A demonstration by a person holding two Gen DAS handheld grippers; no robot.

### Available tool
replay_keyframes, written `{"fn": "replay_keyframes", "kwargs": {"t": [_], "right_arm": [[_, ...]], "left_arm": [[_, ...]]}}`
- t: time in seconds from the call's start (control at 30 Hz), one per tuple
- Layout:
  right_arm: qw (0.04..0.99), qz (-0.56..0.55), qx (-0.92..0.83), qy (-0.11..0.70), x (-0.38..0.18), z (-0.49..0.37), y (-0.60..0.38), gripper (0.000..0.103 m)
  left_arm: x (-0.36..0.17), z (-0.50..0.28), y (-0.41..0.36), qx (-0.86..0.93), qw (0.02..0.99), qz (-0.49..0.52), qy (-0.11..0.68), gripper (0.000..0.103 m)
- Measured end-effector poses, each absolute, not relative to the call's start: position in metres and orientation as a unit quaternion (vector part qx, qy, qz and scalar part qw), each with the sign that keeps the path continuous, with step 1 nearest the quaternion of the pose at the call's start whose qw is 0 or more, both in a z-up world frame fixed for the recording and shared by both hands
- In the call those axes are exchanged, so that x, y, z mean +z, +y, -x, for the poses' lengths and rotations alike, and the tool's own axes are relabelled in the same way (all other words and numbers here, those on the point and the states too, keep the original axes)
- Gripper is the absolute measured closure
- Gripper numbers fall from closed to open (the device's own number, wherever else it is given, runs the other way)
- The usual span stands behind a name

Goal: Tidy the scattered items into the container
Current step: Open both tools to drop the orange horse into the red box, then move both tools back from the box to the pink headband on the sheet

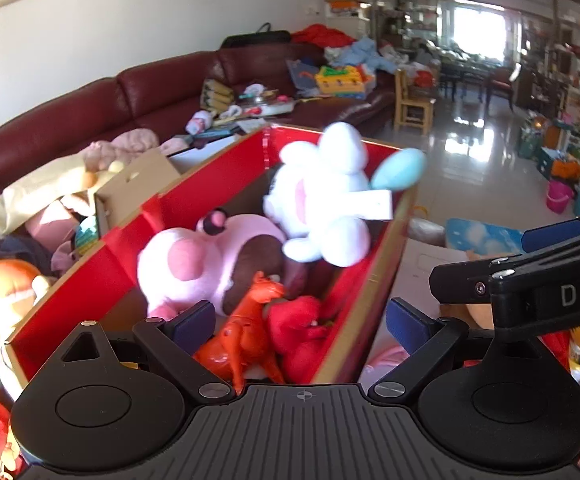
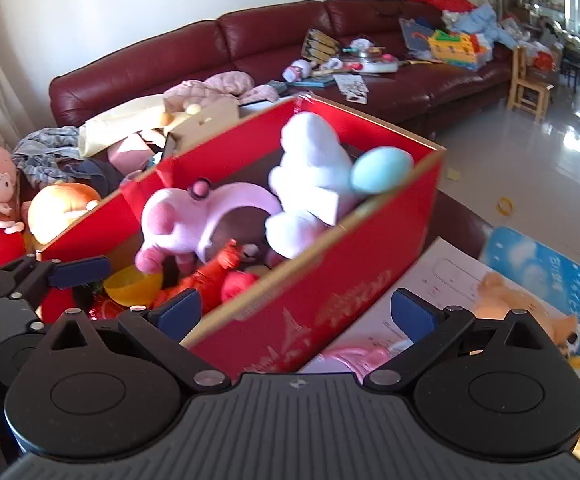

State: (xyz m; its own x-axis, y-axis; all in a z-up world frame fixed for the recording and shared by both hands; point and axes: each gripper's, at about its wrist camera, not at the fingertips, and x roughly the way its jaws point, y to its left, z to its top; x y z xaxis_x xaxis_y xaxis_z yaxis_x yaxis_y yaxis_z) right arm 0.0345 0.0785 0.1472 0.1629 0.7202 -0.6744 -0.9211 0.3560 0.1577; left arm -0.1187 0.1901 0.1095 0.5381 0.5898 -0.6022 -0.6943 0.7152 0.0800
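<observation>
A red cardboard box (image 1: 353,312) (image 2: 329,292) stands open in front of both grippers. Inside lie a pink plush (image 1: 202,256) (image 2: 194,216), an orange toy horse (image 1: 250,320) (image 2: 214,276), a red plush (image 1: 297,332) and a yellow bowl (image 2: 134,286). A white plush with a light blue ear (image 1: 321,200) (image 2: 309,184) is blurred above the box's far end, free of both grippers. My left gripper (image 1: 299,322) is open over the box's near end. My right gripper (image 2: 297,312) is open at the box's near right wall, holding nothing.
Loose plush toys (image 2: 62,208) lie left of the box, and a pink toy (image 2: 353,358) and an orange plush (image 2: 521,304) lie right of it on paper and a blue book (image 2: 549,268). A dark red sofa (image 2: 194,52) piled with clutter runs behind. A wooden chair (image 1: 411,100) stands on the shiny floor.
</observation>
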Motion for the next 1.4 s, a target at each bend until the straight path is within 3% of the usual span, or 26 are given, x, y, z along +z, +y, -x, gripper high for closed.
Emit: {"fn": "replay_keyframes", "kwargs": {"t": [0.7,0.87,1.0,1.3,1.4], "right_arm": [[0.781,0.043,0.385,0.489,0.042,-0.113,-0.077,0.002],[0.774,0.026,0.357,0.522,0.011,-0.114,-0.097,0.006],[0.764,0.022,0.346,0.544,-0.011,-0.112,-0.111,0.011],[0.753,0.001,0.33,0.569,-0.035,-0.113,-0.126,0.011],[0.753,0.002,0.336,0.566,-0.036,-0.111,-0.127,0.011]], "left_arm": [[0.016,0.054,0.1,0.226,0.866,0.032,0.445,0.005],[-0.021,0.036,0.097,0.19,0.849,0.077,0.486,0.014],[-0.037,0.026,0.088,0.18,0.843,0.078,0.5,0.015],[-0.065,-0.004,0.07,0.151,0.831,0.078,0.529,0.014],[-0.073,-0.011,0.065,0.149,0.828,0.076,0.535,0.019]]}}
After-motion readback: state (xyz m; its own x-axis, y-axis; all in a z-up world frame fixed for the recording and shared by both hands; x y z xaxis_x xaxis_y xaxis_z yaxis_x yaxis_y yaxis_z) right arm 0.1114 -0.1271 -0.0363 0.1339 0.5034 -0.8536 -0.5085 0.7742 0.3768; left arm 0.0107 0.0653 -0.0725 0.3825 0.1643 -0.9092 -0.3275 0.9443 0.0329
